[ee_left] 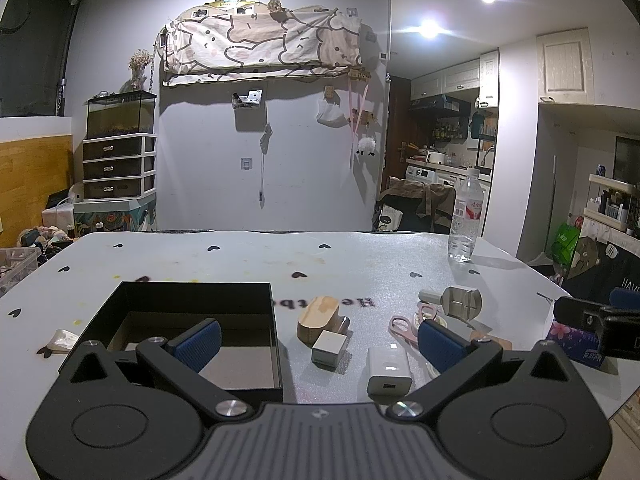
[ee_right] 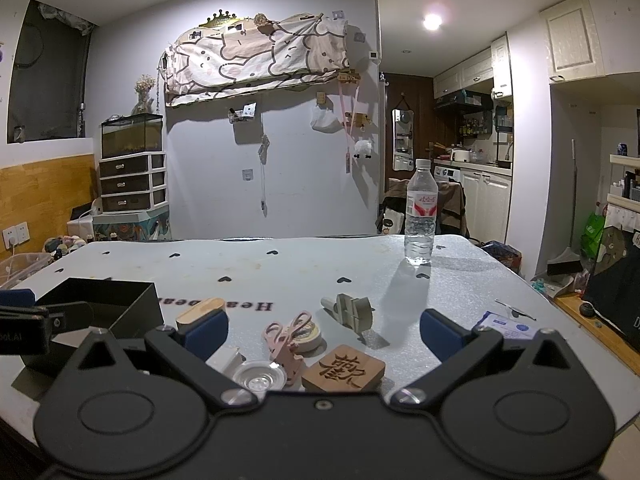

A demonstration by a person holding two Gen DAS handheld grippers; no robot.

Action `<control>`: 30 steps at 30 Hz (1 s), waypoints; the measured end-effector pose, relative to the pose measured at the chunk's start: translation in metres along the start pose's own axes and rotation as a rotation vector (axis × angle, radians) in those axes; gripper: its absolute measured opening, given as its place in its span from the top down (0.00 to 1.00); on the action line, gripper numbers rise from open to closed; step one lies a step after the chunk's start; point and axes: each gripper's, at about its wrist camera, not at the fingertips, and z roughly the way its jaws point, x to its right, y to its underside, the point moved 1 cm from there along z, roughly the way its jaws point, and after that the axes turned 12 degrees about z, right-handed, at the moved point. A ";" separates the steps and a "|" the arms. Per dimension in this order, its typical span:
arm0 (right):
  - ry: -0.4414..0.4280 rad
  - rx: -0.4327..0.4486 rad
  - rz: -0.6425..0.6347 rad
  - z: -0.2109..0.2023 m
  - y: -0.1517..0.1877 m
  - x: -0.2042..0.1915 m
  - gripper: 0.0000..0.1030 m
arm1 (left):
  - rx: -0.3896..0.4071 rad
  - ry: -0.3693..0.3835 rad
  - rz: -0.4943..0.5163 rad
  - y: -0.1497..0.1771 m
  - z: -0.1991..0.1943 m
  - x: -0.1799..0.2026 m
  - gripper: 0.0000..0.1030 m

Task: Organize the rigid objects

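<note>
While both the left gripper (ee_left: 318,344) and right gripper (ee_right: 324,334) hovered spread and empty, the black box (ee_left: 192,300) lay beside scattered chargers (ee_left: 390,370) and scissors (ee_right: 286,334).

The table (ee_left: 240,264) carries a black box (ee_left: 192,320), 1 bottle (ee_left: 466,220) and small items.

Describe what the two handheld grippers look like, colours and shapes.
Both grippers, left and right, are matte black with angled linkage arms, silver pivot bolts and round embossed discs on the body. The fingers carry ribbed blue pads. The left has a grey ridged centre panel. No cables or sleeves show.
</note>
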 end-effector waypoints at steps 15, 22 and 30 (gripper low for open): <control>0.002 -0.002 -0.002 0.000 -0.001 -0.001 0.00 | -0.003 0.000 -0.002 0.007 0.003 0.000 0.00; 0.004 -0.003 -0.001 0.001 0.000 0.003 0.00 | -0.004 0.000 -0.002 0.006 0.003 -0.001 0.00; 0.004 -0.004 -0.001 0.001 -0.001 0.002 0.00 | -0.005 0.000 -0.002 0.006 0.003 0.000 0.00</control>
